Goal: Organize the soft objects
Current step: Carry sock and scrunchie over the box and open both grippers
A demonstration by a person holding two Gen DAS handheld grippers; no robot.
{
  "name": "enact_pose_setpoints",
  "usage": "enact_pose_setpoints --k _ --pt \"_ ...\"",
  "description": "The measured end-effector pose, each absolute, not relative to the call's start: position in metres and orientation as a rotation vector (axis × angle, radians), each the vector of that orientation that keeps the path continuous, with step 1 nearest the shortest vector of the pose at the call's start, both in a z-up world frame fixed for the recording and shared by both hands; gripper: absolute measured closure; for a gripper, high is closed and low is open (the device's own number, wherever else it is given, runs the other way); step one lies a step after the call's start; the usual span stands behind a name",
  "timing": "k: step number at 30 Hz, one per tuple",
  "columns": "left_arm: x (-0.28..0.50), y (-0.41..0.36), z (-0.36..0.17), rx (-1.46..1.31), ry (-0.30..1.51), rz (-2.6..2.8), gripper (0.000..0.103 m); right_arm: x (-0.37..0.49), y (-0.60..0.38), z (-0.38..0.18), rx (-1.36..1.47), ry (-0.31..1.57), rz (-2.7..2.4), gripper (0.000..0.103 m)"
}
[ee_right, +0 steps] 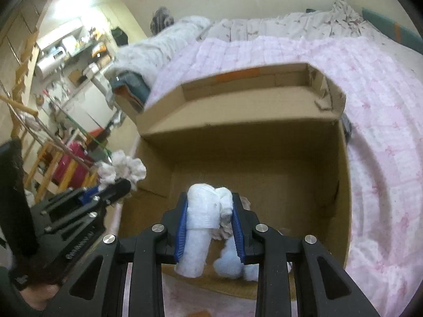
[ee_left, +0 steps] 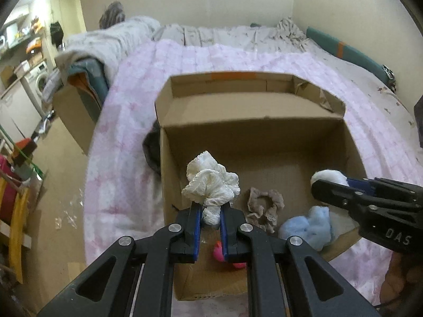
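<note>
An open cardboard box (ee_left: pixel 253 134) lies on a bed with a pink quilt. My left gripper (ee_left: pixel 210 206) is shut on a white frilly scrunchie (ee_left: pixel 210 182) and holds it above the box's left side. My right gripper (ee_right: pixel 210 206) is shut on a rolled white sock (ee_right: pixel 202 216) above the box's front; it also shows in the left wrist view (ee_left: pixel 343 187). Inside the box lie a beige lace scrunchie (ee_left: pixel 264 208), a light blue fluffy item (ee_left: pixel 309 227) and a pink item (ee_left: pixel 219 255), partly hidden by my left fingers.
The pink quilt (ee_left: pixel 127 137) covers the bed around the box. A dark cloth (ee_left: pixel 152 145) lies against the box's left outer wall. Another cardboard box (ee_left: pixel 71 108) stands on the floor left of the bed. Shelves and a washing machine (ee_left: pixel 39 82) are at far left.
</note>
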State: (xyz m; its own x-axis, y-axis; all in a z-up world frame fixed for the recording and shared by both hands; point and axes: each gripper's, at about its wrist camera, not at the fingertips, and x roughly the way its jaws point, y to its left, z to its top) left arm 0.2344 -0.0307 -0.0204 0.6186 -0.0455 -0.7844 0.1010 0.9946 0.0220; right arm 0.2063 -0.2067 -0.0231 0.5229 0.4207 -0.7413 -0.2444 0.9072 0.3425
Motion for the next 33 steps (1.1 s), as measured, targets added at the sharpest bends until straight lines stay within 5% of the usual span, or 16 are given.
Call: enact_pose_setpoints --k 16,22,26,30,31,33 --pt "0.24 -0.03 -0.046 0.003 0.982 -0.112 0.09 0.216 -0.194 -0.041 0.178 0.996 0.378 0.071" --pt "0.235 -0.033 -0.041 0.039 0.946 -0.102 0.075 0.215 -0.195 -0.037 0.2 0.969 0.388 0.071" --pt "0.232 -0.035 -0.038 0.061 0.927 -0.09 0.043 0.214 -0.195 -0.035 0.202 0.952 0.388 0.071" --pt "0.23 -0.037 -0.031 0.067 0.9 -0.099 0.041 0.214 -0.196 -0.035 0.203 0.945 0.383 0.069" --pt "0.23 -0.037 -0.029 0.066 0.897 -0.099 0.037 0.214 -0.197 -0.035 0.208 0.944 0.382 0.062" --pt "0.23 -0.037 -0.028 0.067 0.89 -0.094 0.034 0.213 -0.199 -0.034 0.232 0.937 0.384 0.032"
